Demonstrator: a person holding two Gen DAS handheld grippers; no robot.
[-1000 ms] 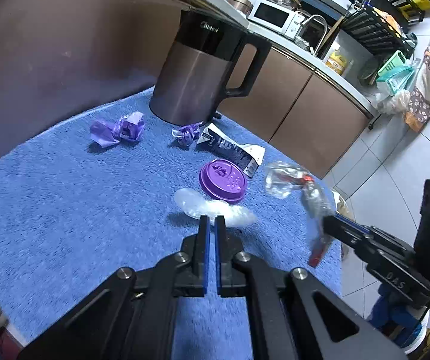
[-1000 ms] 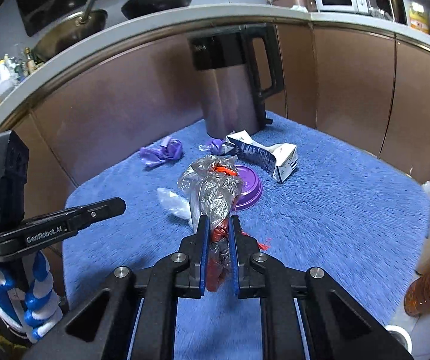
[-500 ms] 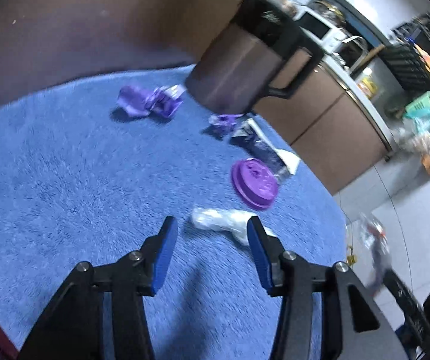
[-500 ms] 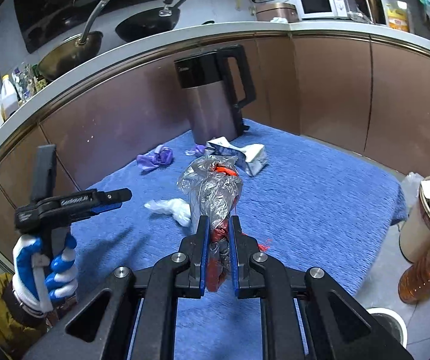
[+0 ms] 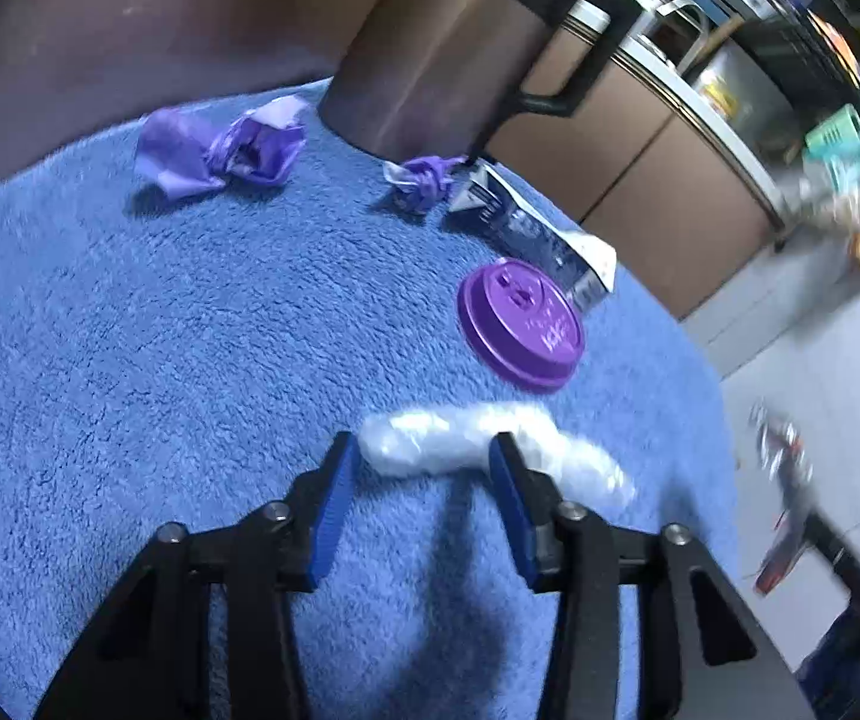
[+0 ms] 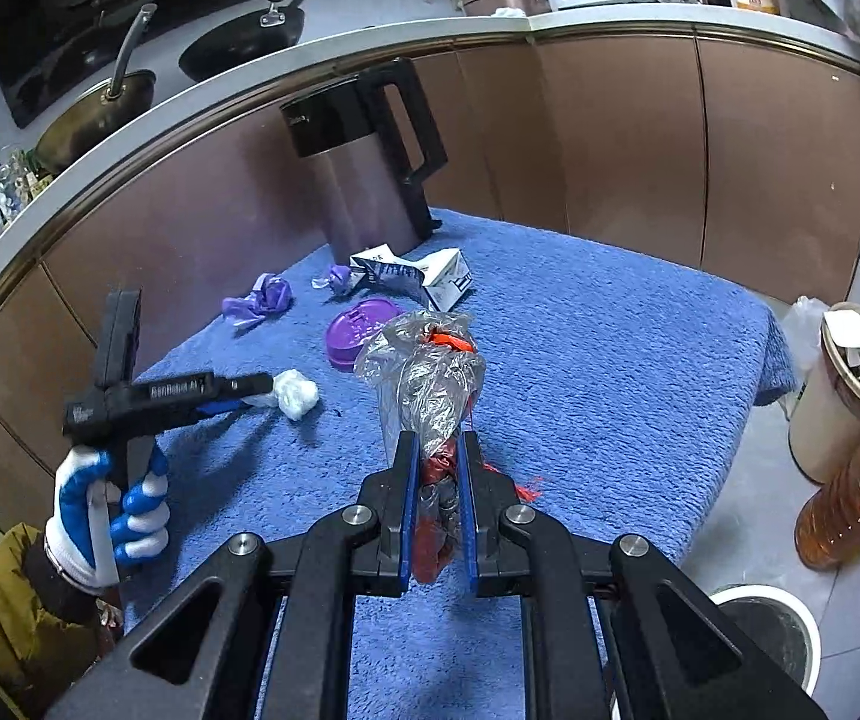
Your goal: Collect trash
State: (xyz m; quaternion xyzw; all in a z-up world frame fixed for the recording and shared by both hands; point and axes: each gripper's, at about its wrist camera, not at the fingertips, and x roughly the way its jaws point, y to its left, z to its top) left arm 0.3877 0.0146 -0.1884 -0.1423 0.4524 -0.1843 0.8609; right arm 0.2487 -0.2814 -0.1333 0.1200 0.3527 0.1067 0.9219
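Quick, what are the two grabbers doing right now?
Left gripper: open, fingers on either side of the white plastic wad, not squeezing it.
Right gripper: shut on the clear plastic bag.

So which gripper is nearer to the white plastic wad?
Left. The left gripper is open around the white plastic wad; the right gripper holds a clear bag well off to its side.

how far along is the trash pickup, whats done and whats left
Early on. In hand: the right gripper is shut on a crinkled plastic bag held above the blue cloth. The left gripper is open around the white plastic wad. Left: purple lid, carton, two purple wrappers.
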